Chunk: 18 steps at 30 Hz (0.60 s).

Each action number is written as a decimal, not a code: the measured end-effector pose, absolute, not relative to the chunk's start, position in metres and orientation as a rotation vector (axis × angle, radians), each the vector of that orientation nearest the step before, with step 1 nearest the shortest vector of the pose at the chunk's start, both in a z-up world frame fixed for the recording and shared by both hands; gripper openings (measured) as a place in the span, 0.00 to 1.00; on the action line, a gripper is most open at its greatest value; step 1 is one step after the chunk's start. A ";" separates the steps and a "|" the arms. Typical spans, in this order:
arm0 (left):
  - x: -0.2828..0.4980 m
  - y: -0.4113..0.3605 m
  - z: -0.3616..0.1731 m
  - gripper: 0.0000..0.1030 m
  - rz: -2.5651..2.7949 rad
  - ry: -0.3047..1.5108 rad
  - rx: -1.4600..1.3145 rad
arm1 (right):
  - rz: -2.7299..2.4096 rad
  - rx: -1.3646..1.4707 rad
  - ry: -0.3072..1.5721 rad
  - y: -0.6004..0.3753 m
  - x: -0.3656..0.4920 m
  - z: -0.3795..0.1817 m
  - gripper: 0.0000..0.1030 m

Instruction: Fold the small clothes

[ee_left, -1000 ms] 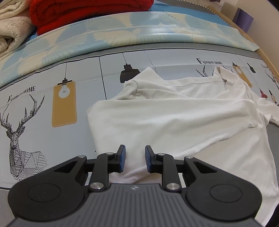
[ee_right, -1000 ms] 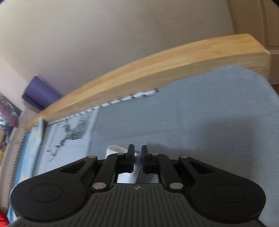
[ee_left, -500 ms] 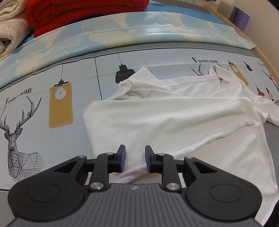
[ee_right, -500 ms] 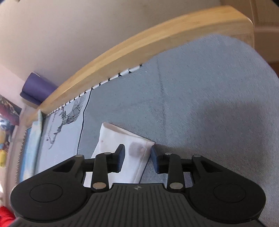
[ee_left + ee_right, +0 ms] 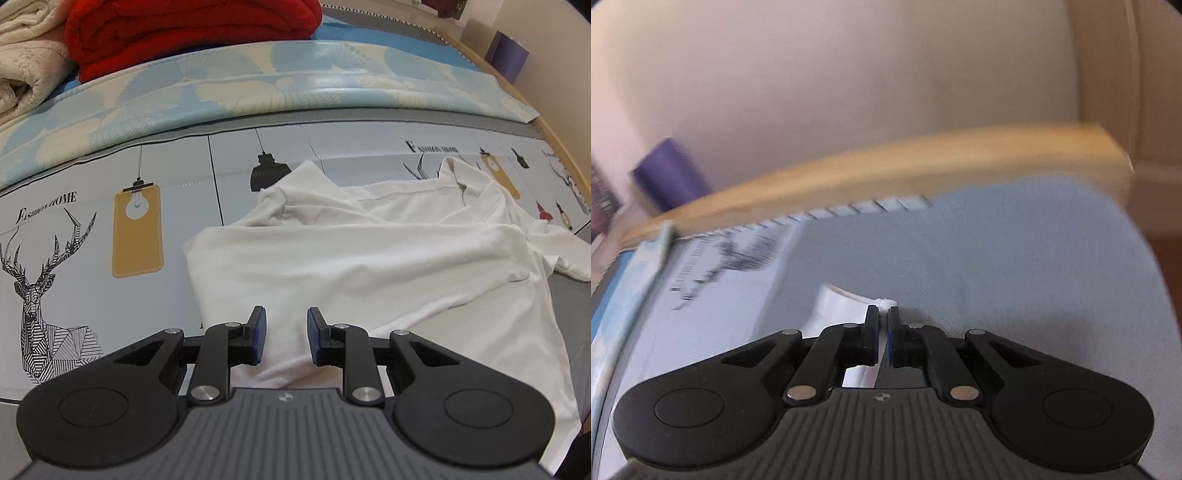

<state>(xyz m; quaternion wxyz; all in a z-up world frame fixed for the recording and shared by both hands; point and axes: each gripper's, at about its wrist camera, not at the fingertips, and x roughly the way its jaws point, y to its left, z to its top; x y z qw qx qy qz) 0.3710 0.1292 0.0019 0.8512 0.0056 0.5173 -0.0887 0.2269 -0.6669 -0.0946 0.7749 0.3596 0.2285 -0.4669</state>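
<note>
A small white shirt [image 5: 369,258] lies partly folded on a printed mat [image 5: 92,229] with deer and lamp pictures. My left gripper [image 5: 283,334] is open and empty, low over the shirt's near hem. In the right wrist view my right gripper [image 5: 882,334] is shut on a white edge of the shirt [image 5: 846,299], which pokes out past the fingertips over a grey cloth surface [image 5: 1015,277]. That view is blurred by motion.
A red blanket [image 5: 184,33] and a cream blanket [image 5: 26,62] are stacked at the far left behind a blue leaf-patterned mat [image 5: 295,81]. A wooden rail [image 5: 886,166] edges the surface, with a purple box [image 5: 668,177] and a wall beyond.
My right gripper was shut on the white cloth, opened over it half a second ago, and is shut on its edge again. The left gripper has drifted slightly and stays open.
</note>
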 end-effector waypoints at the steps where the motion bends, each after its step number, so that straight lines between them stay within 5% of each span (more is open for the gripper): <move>1: 0.371 0.132 0.005 0.26 -0.187 1.082 0.003 | -0.984 0.742 0.480 -0.661 0.232 -0.080 0.03; 9: 0.365 0.153 0.017 0.26 -0.189 1.059 -0.064 | -0.640 0.537 0.332 -0.559 0.292 0.056 0.03; 18: 0.360 0.198 0.041 0.26 -0.142 1.003 -0.187 | 0.066 0.346 0.295 -0.259 0.352 0.143 0.02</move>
